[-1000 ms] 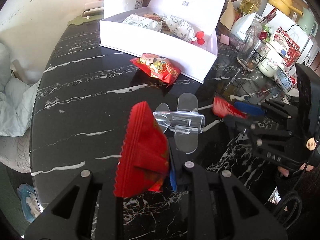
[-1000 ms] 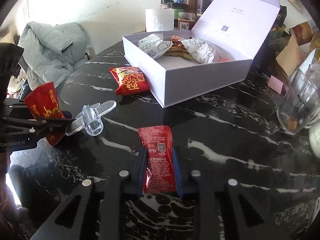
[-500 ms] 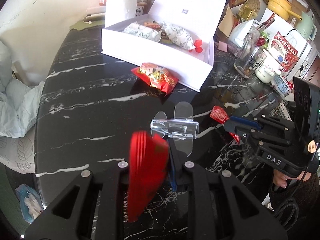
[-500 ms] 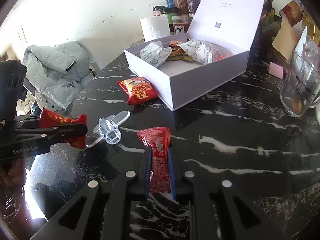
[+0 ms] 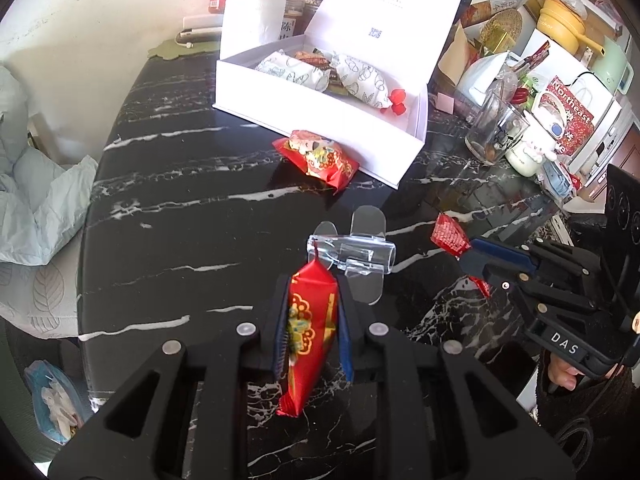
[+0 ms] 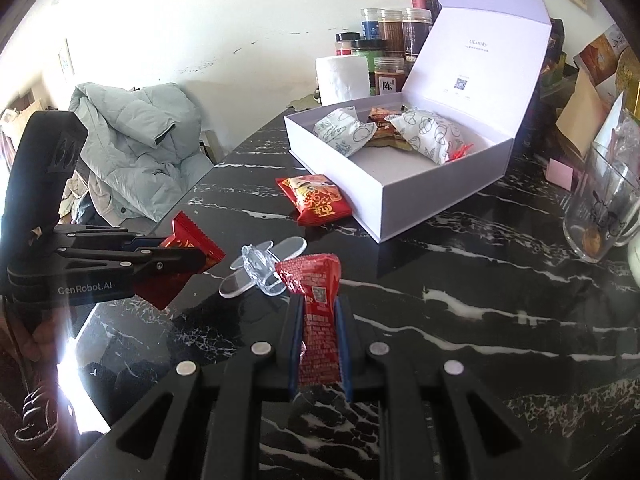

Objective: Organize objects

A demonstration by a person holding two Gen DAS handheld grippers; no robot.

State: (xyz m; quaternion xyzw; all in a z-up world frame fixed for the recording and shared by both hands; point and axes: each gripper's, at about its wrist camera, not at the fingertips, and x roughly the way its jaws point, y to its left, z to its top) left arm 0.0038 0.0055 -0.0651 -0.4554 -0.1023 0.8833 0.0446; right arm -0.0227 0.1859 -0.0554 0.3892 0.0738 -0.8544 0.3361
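Note:
My left gripper (image 5: 312, 300) is shut on a red snack packet (image 5: 310, 332) with gold print, held above the black marble table (image 5: 180, 208). My right gripper (image 6: 318, 316) is shut on a red ketchup sachet (image 6: 316, 312), also lifted. Each gripper shows in the other's view: the right gripper (image 5: 472, 250), the left gripper (image 6: 196, 258). An open white box (image 5: 320, 120) (image 6: 400, 184) holds several wrapped snacks. Another red snack packet (image 5: 318, 158) (image 6: 316, 200) lies on the table against the box's front. A clear plastic holder (image 5: 352, 252) (image 6: 260, 268) lies between the grippers.
A glass mug (image 6: 600, 216) (image 5: 494, 132) stands at the right. A paper roll (image 6: 342, 78) and spice jars (image 6: 394, 40) stand behind the box. Clutter of bags and boxes (image 5: 560, 80) fills the far right. A grey jacket (image 6: 136, 148) lies off the table's left edge.
Both grippers have risen and drawn back from the table with their packets. The left gripper's packet has swung from flat-on to edge-on to upright between the fingers.

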